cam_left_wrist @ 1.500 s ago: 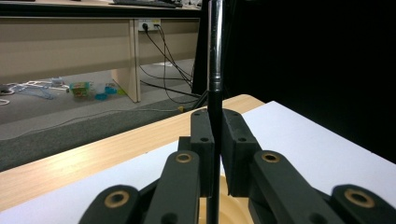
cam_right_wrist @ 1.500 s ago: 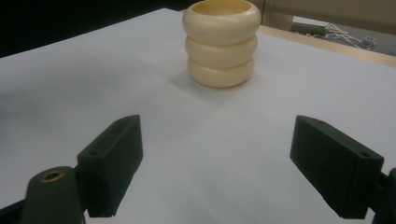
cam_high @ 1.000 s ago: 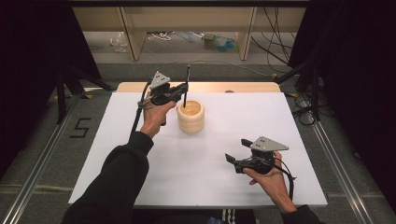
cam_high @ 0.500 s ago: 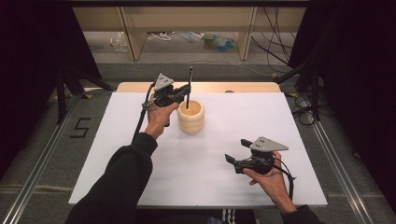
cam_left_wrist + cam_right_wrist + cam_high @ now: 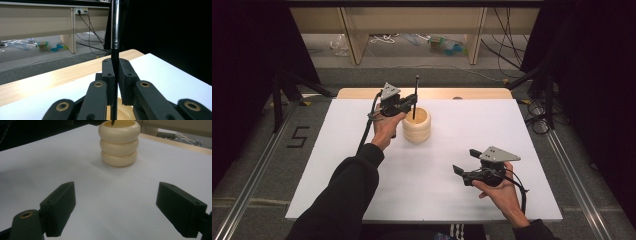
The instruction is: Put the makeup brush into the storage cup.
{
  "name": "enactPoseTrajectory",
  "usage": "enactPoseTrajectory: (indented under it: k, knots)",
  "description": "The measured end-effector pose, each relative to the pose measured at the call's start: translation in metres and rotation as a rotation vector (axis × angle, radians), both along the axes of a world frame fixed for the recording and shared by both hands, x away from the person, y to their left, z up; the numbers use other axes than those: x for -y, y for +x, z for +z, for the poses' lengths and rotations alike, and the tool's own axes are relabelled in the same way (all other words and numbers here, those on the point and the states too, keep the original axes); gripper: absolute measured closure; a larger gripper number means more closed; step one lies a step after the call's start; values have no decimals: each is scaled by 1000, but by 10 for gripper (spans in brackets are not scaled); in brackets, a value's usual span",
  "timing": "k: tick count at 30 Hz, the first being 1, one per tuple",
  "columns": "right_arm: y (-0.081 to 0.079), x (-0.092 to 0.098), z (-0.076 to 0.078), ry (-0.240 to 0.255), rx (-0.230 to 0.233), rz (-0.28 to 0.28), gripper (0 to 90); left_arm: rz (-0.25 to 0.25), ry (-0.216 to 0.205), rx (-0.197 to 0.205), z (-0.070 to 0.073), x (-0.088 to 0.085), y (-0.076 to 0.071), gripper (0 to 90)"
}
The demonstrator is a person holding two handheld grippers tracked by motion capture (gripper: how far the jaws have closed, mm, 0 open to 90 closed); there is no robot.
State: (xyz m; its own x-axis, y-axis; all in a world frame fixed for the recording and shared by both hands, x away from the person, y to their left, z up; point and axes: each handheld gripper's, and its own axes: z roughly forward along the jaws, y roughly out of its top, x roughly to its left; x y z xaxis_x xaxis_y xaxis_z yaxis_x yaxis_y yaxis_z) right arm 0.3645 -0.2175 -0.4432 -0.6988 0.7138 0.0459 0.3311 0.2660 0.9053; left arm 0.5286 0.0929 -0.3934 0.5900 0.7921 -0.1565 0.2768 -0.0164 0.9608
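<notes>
In the high view, a thin dark rod [image 5: 415,98] is seen upright, clamped by the left hand-held gripper [image 5: 411,101] over a cream ribbed holder [image 5: 416,125] that stands toward the far left of the white tabletop [image 5: 522,140]. The lower end of the rod is seen inside the holder's mouth, while its upper end rises above the gripper. The right hand-held gripper [image 5: 464,162] is seen at the near right, well apart from the holder, held just above the tabletop.

In the left gripper view, the grip is shown closely: the two black jaws are pressed against the rod [image 5: 114,50] from both sides, with no gap left. There the rod is seen to be polished metal above a narrow collar and matt black below it, a detail lost in the high view. A sliver of the holder's yellowish rim [image 5: 125,112] is seen below the jaws.

In the right gripper view, the jaws of the right hand-held gripper [image 5: 116,210] are seen spread wide with nothing between them. The holder [image 5: 119,141] is shown from the side as three stacked rounded rings, cream and smooth, with the dark tip of the rod [image 5: 113,122] seen just at its open top. Whether the tip touches the inside of the holder cannot be told.
</notes>
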Motion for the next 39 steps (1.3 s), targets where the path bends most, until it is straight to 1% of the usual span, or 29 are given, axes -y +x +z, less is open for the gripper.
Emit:
enactPoseTrajectory:
  k: [3, 5, 7, 8, 11, 13, 14, 15, 16, 17, 18, 20, 21, 22, 23, 25, 26, 27, 28, 29, 30, 31, 32, 33, 34, 36, 37, 38, 39]
  knots:
    - [0, 0, 0, -2, 4, 3, 168, 6, -9, -9, -3, 0, 1, 839]
    - [0, 0, 0, -2, 6, 2, 168, 8, -4, -5, -5, 1, 1, 839]
    - [0, 0, 0, -3, 8, 3, 168, 9, 1, -10, -8, 3, 2, 839]
    - [0, 0, 0, -10, 4, 1, 168, 8, 5, -8, -9, 3, 2, 839]
    - [-1, 0, 1, -13, 3, -1, 169, 11, 7, -18, -13, 3, 3, 839]
    - [0, 0, 0, -4, 6, 3, 170, 14, 6, -21, -16, 3, 3, 839]
    - [-1, 0, 0, -16, 3, -2, 170, 14, 6, -26, -17, 3, 3, 839]
    - [-1, 0, 1, -13, 4, 0, 170, 17, 5, -30, -18, 3, 3, 839]
    - [1, -1, -1, 12, 18, 7, 170, 17, 8, -31, -19, 3, 3, 839]
    - [-1, 0, 0, -10, 4, 0, 171, 18, 11, -33, -20, 2, 3, 839]
    - [-1, 0, 0, -15, 3, -1, 170, 19, 7, -36, -21, 2, 3, 839]
    - [-1, 0, 0, -14, 6, 1, 171, 17, 13, -36, -23, 2, 3, 839]
    - [-1, 0, 1, -11, -6, 4, 171, 19, 12, -42, -23, 2, 3, 839]
    - [-1, 0, 1, -13, -5, 3, 171, 19, 19, -40, -24, 2, 3, 838]
    - [0, -1, 0, -9, 8, 3, 171, 19, 16, -44, -24, 2, 3, 838]
    - [-1, -1, 0, -8, 0, 9, 172, 14, 19, -48, -26, 3, 3, 838]
    - [-1, -1, 0, -3, -7, 8, 172, 15, 24, -49, -26, 4, 3, 838]
    - [0, -1, 0, -8, 8, 6, 172, 16, 33, -49, -27, 4, 3, 838]
    - [0, -1, 0, -13, 2, 6, 172, 16, 35, -52, -27, 4, 3, 838]
    - [0, -1, -1, -4, 6, 12, 172, 17, 32, -56, -28, 4, 3, 838]
    - [0, 0, 0, -11, 5, 9, 172, 14, 39, -58, -28, 3, 3, 838]
    - [-1, -1, 0, -4, 0, 8, 172, 12, 44, -60, -29, 3, 3, 837]
    - [-1, 0, 1, -21, 2, 2, 172, 10, 48, -63, -30, 3, 3, 837]
    - [-1, 0, 1, -23, -2, 2, 172, 7, 45, -71, -31, 3, 3, 837]
    - [0, -1, -1, -8, 3, 11, 172, 14, 50, -77, -31, 4, 2, 836]
    - [0, -1, 0, -11, 4, 7, 173, 15, 60, -93, -31, 4, 1, 808]
    - [0, -1, 0, -11, 4, 7, 172, 11, 69, -90, -31, 5, 0, 780]
    - [0, -1, 0, -5, 0, 10, 173, 10, 85, -81, -29, 5, -1, 742]
    - [0, -1, 0, -6, -2, 11, 172, 17, 79, -80, -28, 6, -2, 687]
